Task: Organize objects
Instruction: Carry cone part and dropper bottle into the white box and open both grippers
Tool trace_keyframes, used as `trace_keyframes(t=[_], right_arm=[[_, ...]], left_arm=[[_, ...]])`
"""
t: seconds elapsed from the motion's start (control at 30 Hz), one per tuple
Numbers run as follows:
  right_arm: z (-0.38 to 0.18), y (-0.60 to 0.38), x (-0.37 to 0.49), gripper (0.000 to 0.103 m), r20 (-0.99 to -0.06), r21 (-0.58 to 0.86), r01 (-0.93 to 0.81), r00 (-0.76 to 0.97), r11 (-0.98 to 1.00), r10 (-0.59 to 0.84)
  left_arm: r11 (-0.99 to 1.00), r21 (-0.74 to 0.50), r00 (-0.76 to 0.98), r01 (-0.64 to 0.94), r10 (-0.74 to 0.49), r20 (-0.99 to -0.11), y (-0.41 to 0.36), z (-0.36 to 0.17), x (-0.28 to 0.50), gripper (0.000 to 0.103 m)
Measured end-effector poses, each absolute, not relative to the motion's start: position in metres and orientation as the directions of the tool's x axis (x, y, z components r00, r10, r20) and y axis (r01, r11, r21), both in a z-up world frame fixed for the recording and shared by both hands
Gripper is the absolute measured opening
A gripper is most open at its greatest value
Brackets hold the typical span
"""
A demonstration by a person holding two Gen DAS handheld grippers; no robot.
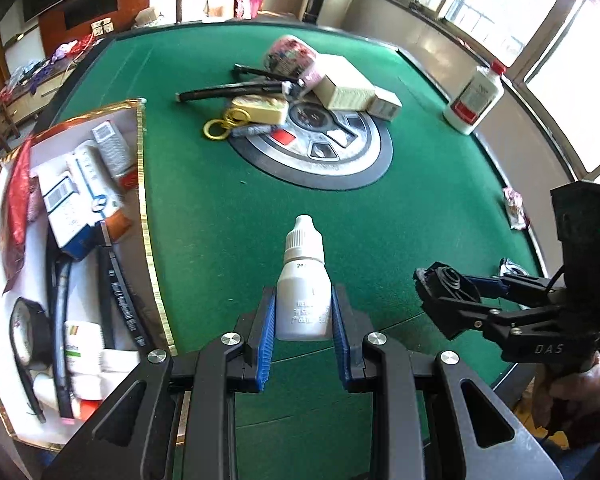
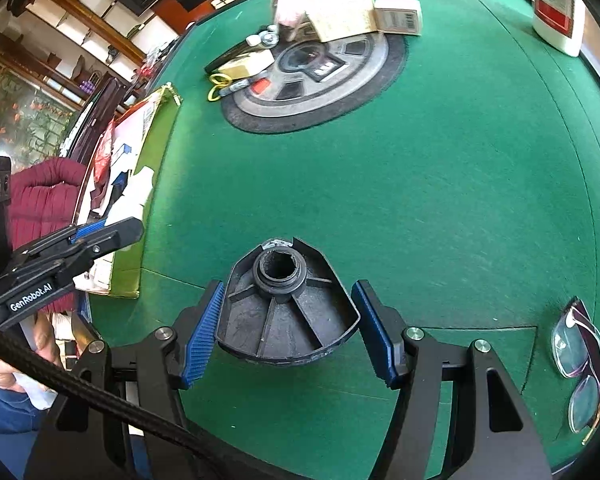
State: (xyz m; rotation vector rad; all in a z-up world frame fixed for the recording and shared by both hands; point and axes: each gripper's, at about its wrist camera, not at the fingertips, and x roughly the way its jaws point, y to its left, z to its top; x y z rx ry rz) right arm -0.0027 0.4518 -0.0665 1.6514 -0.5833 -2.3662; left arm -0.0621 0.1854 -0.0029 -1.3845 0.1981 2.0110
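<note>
Green felt table is the reference for everything below. At the table's left edge sits the gold-rimmed box, already crowded: barcoded cartons, a white tube, a red pouch, a tape roll, black cable-like pieces.

Left gripper: jaws narrow, blue pads clamped on both sides of the white dropper bottle. Bottle is upright, cap pointing away from the camera, over the table's near edge, just right of the box.

Table centre: round grey dial panel set into the felt. Pile on and beside its far side: cream box, small white carton, pink-patterned roll, black rods, yellow rings, beige case.

Right gripper: jaws fairly wide, black ribbed plastic part between the pads. Left pad sits against its rim; right pad shows a small gap in the wrist view, so can't confirm a firm clamp. Part is over the table's near edge, hub facing up.

Far right of the table: white bottle with red cap standing at the edge. Near right corner: eyeglasses flat on the felt.
</note>
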Motion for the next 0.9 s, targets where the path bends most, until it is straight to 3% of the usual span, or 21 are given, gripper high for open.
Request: trace_keyframes(t=[0.4, 0.9], right_arm=[[-0.046, 0.392, -0.029, 0.064, -0.855, 0.406, 0.031, -0.34, -0.913, -0.391], [-0.033, 0.292, -0.069, 0.064, -0.833, 0.423, 0.171, -0.313, -0.89, -0.456]], left_arm=[[-0.802, -0.284, -0.273, -0.525, 0.475, -0.837, 0.115, 0.016, -0.083, 0.022], [-0.861, -0.284, -0.308, -0.423, 0.431, -0.848, 0.031, 0.006, -0.107, 0.022]])
